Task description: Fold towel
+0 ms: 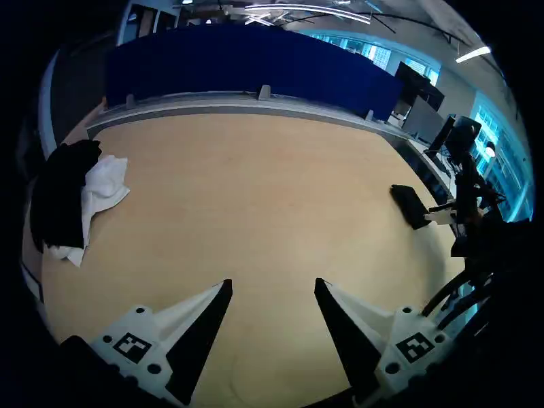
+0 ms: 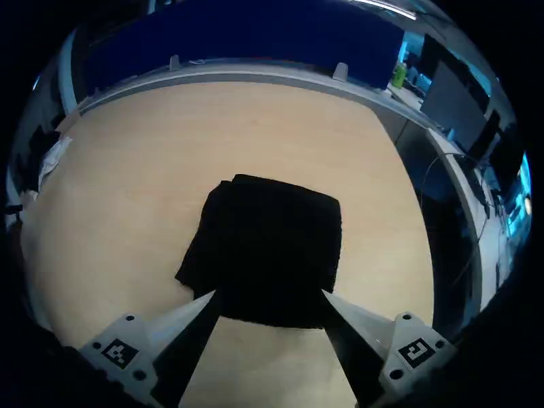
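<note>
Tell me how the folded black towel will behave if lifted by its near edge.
Likely floppy: the black towel lies flat in soft layers, so lifted by one edge it would probably sag and unfold. It looks light, and on the smooth table a push would likely slide or bunch it.

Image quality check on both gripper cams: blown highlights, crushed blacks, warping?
Left gripper view: ceiling lights blow out, windows glow cyan, the table bows with fisheye. Right gripper view: black towel crushed to near-flat dark, folds barely readable; table evenly lit, no glare.
</note>
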The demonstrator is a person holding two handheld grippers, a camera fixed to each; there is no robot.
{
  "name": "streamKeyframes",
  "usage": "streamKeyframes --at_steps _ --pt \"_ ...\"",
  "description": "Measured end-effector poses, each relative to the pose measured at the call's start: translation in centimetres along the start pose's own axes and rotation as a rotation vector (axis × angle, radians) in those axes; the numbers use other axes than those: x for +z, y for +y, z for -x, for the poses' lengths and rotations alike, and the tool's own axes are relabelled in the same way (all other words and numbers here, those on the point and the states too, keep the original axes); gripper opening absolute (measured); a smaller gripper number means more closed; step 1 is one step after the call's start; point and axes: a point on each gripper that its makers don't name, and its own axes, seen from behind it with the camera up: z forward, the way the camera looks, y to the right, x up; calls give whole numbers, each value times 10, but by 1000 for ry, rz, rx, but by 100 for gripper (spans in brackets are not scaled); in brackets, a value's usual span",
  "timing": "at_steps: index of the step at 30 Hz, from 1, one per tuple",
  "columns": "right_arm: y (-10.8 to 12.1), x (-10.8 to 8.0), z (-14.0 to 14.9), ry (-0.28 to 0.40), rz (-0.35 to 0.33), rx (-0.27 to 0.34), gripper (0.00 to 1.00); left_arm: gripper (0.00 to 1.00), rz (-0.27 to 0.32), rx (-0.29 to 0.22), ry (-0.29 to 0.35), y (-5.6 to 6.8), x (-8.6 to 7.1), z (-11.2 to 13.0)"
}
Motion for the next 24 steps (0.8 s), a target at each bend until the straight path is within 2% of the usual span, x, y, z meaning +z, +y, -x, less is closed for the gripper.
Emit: streamKeyframes --at_steps 8,14,18,24 --pt "-8 17 20 -44 -29 -20 100 90 -7 8 -9 -4 2 7" --pt "-8 18 21 -45 -44 -30 100 90 -8 6 -9 -5 3 8" --pt "-9 13 14 -32 -44 -37 100 90 -9 7 -8 -5 3 7" --pt "-9 9 -13 23 -45 -38 100 90 -11 3 -6 -6 2 5"
